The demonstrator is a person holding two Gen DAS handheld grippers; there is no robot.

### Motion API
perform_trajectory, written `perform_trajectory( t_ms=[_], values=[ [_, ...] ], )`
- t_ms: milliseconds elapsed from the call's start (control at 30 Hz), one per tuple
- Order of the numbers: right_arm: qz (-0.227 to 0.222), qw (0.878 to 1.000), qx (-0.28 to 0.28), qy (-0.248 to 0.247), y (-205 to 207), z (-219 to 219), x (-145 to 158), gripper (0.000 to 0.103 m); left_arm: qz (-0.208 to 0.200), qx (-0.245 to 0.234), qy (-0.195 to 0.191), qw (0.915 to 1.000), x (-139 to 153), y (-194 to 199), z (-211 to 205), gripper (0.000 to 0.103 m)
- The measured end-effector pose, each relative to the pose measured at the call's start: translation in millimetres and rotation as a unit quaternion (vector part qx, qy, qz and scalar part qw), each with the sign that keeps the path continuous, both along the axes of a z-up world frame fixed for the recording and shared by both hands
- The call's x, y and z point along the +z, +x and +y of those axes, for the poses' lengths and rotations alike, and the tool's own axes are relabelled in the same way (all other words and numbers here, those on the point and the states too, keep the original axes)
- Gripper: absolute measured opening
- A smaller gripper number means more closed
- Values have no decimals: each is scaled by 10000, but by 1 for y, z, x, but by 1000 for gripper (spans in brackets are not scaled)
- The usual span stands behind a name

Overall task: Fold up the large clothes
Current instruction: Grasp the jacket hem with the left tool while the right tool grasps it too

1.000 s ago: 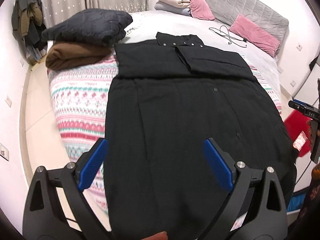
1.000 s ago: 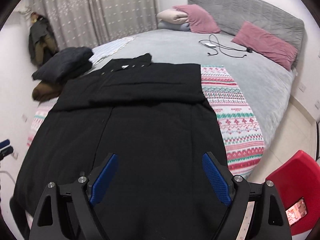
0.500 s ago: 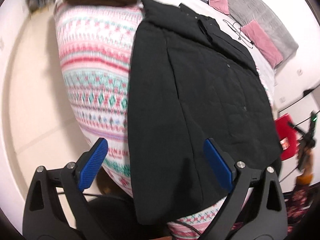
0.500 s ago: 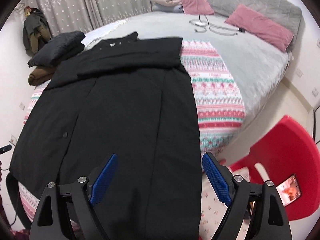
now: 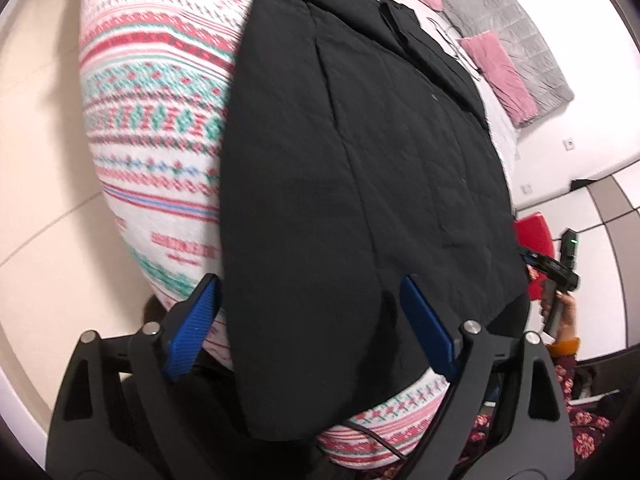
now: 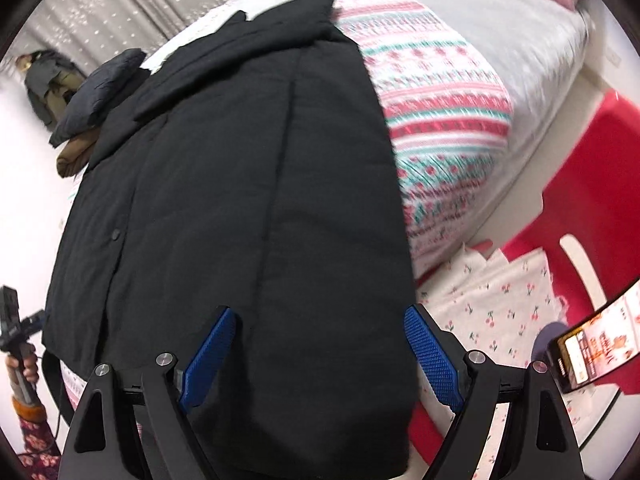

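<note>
A long black quilted coat (image 5: 352,168) lies flat on the bed, its sleeves folded across the chest and its hem hanging over the bed's foot edge; it also fills the right wrist view (image 6: 240,200). My left gripper (image 5: 310,320) is open, its blue pads straddling the coat's left hem corner without closing on it. My right gripper (image 6: 320,352) is open, its pads on either side of the coat's right hem edge.
A patterned pink, white and green blanket (image 5: 152,120) covers the bed under the coat. A red chair (image 6: 580,216) with a phone (image 6: 592,340) and floral cloth (image 6: 500,300) stands right of the bed. Folded dark and brown clothes (image 6: 92,108) lie at the far left. Pink pillows (image 5: 496,68) lie at the headboard.
Both grippers have dropped from above the coat down to its hem at the foot of the bed, left toward the left corner, right toward the right edge. Both stay open.
</note>
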State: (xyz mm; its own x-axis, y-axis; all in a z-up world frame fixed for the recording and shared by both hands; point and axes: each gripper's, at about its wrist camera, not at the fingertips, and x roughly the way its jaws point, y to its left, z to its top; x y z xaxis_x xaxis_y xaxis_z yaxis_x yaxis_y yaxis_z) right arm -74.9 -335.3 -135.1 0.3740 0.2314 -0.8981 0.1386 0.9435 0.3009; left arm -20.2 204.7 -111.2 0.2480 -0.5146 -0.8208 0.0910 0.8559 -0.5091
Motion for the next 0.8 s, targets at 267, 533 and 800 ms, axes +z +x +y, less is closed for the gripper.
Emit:
perform_trajectory(
  t_ms=[267,533,800],
  values=[
    [-57,9923,-156,1231,-3,-21,-26,73,28,7,-199,9998,5,-8,-6,48],
    [-710,9834,-142,1664,-13,-14,7,16,-343,195,-248,9989,39,-11,-4,12],
    [-1633,9776,300,1293,3,17,91,11,-1105,321,-564,9918,99,10,-13,9]
  ],
)
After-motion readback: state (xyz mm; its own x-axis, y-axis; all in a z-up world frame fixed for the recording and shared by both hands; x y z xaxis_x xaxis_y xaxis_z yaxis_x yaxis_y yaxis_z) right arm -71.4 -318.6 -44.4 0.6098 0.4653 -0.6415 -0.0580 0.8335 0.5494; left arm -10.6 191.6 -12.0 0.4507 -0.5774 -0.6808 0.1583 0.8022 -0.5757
